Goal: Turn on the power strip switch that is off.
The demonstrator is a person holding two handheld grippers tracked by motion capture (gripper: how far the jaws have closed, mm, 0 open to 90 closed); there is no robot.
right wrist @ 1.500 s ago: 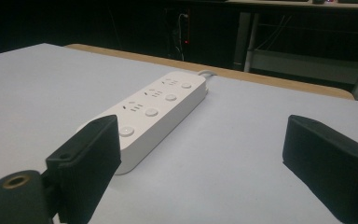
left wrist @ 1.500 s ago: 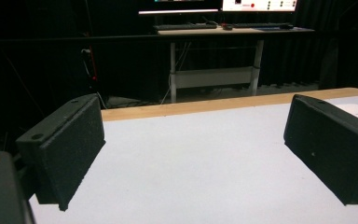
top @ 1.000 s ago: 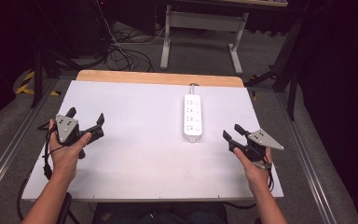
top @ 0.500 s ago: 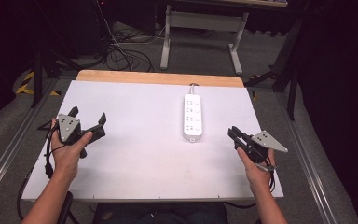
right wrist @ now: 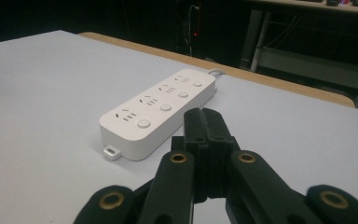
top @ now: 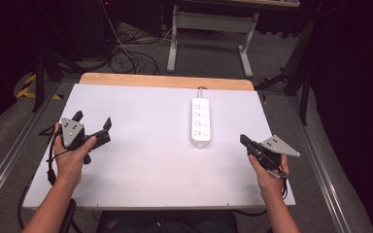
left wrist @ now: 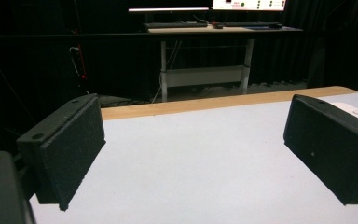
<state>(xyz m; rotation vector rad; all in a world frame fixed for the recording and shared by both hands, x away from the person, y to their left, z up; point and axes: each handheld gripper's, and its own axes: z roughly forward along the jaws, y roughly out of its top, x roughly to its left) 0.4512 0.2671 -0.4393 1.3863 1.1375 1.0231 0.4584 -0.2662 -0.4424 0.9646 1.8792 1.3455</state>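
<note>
on the white table [top: 141,165], the power strip [top: 200,121] lies flat right of centre, near the right gripper [top: 244,141], whose jaws have just been closing and now sit pressed together on nothing. the left gripper [top: 93,124] waits spread wide, well apart. a closed-tip poke at a switch could slide the light strip off line.

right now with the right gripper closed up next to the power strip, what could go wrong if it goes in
1. The right gripper has just closed its jaws with nothing between them. Pushed forward like this, it would likely shove the power strip across the table rather than grip it.
2. The strip's buttons face up, so a downward poke could press one.
3. The left gripper is open and far off, so nothing steadies the strip.
</note>
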